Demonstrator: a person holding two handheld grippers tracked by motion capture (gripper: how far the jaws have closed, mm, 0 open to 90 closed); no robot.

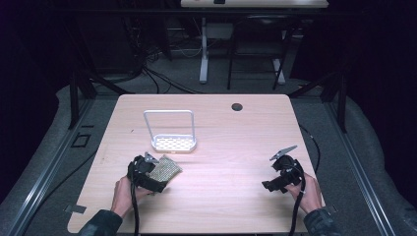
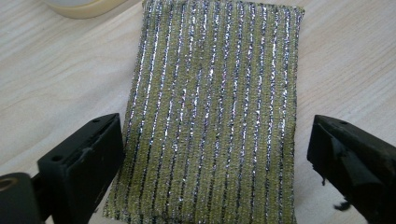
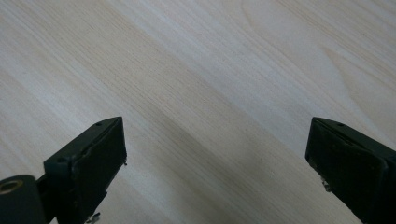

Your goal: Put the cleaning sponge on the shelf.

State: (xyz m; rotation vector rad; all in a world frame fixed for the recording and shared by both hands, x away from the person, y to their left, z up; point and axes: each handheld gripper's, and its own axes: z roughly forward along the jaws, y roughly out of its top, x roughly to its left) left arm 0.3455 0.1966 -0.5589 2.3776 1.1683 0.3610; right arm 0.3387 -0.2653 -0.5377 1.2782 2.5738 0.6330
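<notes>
A sponge wrapped in olive-and-silver striped scouring cloth lies flat on the wooden table at the front left. In the left gripper view the sponge lies between the two black jaws, which stand wide with a gap at each side and do not press on it. My left gripper is held low over the sponge's near end. At the front right, my right gripper is open above bare wood with nothing between its jaws.
A white rack with a perforated base and a tall wire hoop stands just behind the sponge; its pale rim shows in the left gripper view. A dark round hole sits near the table's far edge.
</notes>
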